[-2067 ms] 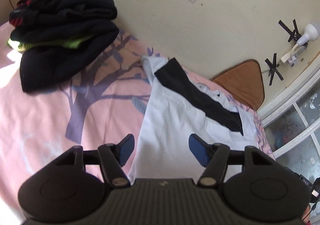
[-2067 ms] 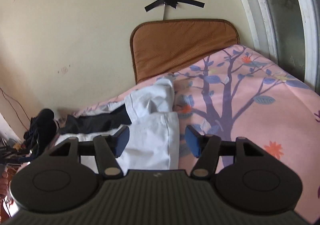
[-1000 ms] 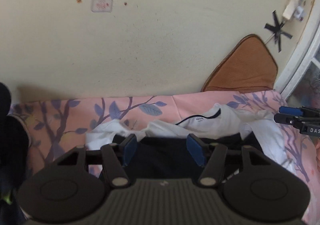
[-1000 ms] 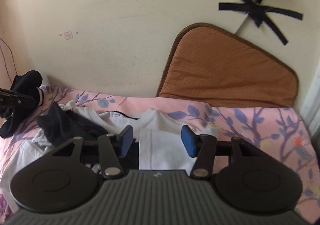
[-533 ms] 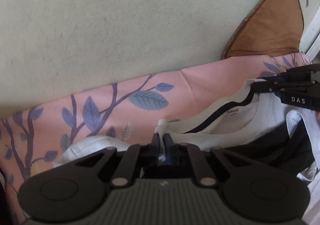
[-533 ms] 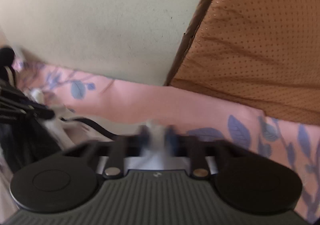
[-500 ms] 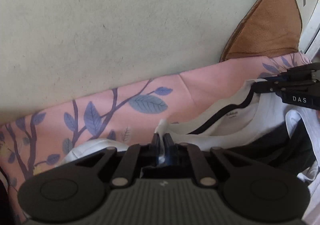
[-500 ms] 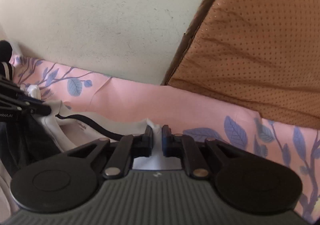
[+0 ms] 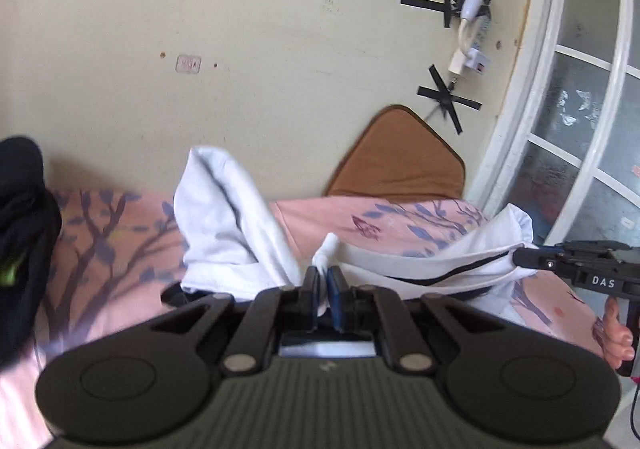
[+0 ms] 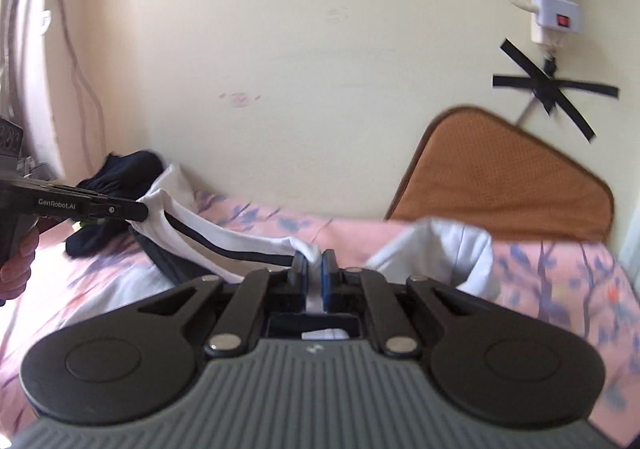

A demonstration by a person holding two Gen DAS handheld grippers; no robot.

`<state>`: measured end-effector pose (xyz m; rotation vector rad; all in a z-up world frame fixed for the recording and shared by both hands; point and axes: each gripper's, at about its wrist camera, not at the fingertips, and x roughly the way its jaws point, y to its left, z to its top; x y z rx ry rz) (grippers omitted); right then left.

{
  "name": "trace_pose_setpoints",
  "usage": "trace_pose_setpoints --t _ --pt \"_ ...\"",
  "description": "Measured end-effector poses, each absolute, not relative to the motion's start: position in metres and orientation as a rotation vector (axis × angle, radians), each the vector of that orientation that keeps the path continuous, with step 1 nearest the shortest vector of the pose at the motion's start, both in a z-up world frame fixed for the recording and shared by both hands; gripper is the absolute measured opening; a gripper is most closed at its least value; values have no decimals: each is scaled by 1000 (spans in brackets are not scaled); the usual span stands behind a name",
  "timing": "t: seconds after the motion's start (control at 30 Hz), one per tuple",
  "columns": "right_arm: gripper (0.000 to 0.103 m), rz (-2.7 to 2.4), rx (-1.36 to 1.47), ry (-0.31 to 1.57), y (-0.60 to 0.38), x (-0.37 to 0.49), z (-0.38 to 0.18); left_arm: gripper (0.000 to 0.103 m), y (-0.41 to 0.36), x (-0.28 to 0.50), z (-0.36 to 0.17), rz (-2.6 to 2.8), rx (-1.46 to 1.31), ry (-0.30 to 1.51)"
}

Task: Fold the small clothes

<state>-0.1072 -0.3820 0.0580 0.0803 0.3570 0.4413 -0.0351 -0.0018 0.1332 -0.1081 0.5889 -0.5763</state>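
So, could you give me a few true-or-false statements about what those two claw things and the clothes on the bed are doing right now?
1. Both claws are pinching the white shirt. True: the left gripper and the right gripper are each shut on its cloth.
2. The shirt lies flat on the pink bedsheet. False: it is held up, stretched between the grippers.
3. The shirt's neckline has a dark trim. True.
4. The dark clothes pile is in the right claw. False: it rests on the bed, apart from that claw.
5. A brown cushion leans against the wall. True.
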Motion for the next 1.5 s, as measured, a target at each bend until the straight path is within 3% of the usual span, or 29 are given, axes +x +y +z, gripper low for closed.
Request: trace_pose_setpoints --t 0.17,0.3,0.37,0.47,0.53,0.6,0.7,0.73,0.77,0.97,1.03,1.1,1.13,1.23,1.27,1.33,1.4,1.43,1.47,1.5 --pt "11 399 164 461 -370 -173 -6 11 15 -83 76 -560 -170 766" --pt "26 347 249 534 -367 -183 -37 13 47 -102 63 -574 -247 832" --pt "33 366 315 469 -381 -197 -27 26 68 -112 81 -586 -286 762" --pt "53 300 374 329 -404 -213 -5 45 95 -113 110 -524 -319 631" --pt "70 198 426 265 -422 -211 5 48 102 -95 120 -440 -305 602" --pt "72 121 488 260 -437 -195 7 51 103 -70 116 -377 -308 633" --pt "69 111 583 383 -448 -161 -14 49 95 -37 95 -396 -385 735" --pt "38 130 599 448 -447 -151 -24 39 89 -30 88 -394 -393 755" --pt "12 151 604 496 -445 -144 -35 9 87 -27 81 -372 -377 765" --pt "10 14 689 546 -472 -158 -72 12 101 -32 54 -308 -388 825" --pt "22 25 644 557 -469 -161 -66 21 108 -37 61 -311 -401 815" --pt "31 32 573 516 -464 -169 -54 40 120 -41 76 -313 -433 766" --pt "42 24 551 481 -464 -174 -47 48 124 -40 85 -302 -440 731" --pt "53 -8 526 391 -468 -174 -27 50 118 -18 107 -292 -395 701" --pt "54 -3 534 381 -473 -163 -23 57 111 -7 111 -312 -371 702" --pt "67 13 558 373 -477 -140 -15 61 92 15 113 -354 -324 720" --pt "71 41 552 410 -472 -109 -12 58 70 34 108 -395 -293 757" --pt "71 50 545 435 -469 -96 -13 48 59 41 105 -409 -272 768" --pt "70 75 534 469 -464 -81 -15 15 49 46 101 -406 -239 773" --pt "47 97 517 501 -459 -69 -18 8 42 49 97 -378 -198 773"
